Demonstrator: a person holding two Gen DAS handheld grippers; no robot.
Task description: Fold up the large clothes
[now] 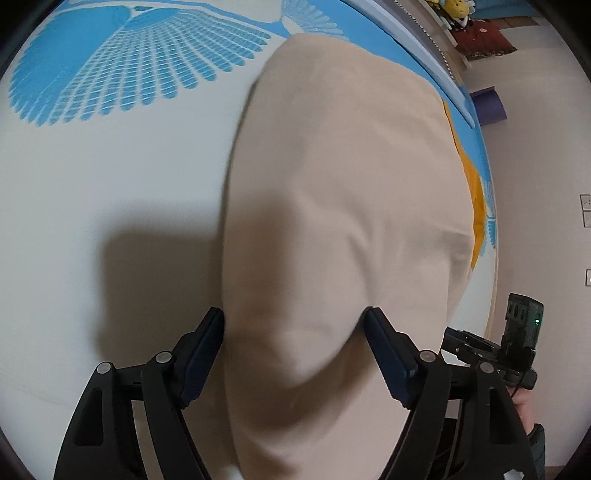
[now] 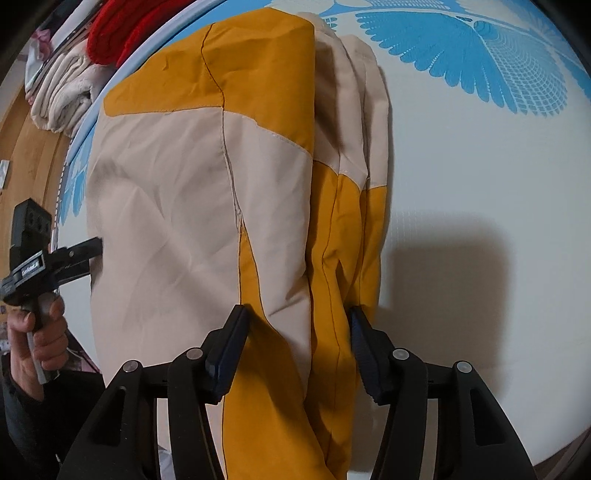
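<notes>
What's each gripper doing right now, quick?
Left gripper: fingers apart, beige fabric of the jacket between them; grip cannot be told.
Right gripper: same, bunched jacket between.

Jacket (image 2: 192,206): beige panels with mustard-yellow panels; plain beige on the side in the left wrist view (image 1: 343,221).
Bed sheet (image 1: 110,206): white, printed with light-blue feathered wing motifs of fine grid lines; blue border.
Left gripper (image 1: 295,350): black frame, dark navy pads.
Right gripper (image 2: 299,347): black frame, dark navy pads.
Folded blanket (image 2: 62,96): cream.
Bundle above it (image 2: 118,33): red.
Wall (image 1: 535,147): pale pink.
</notes>
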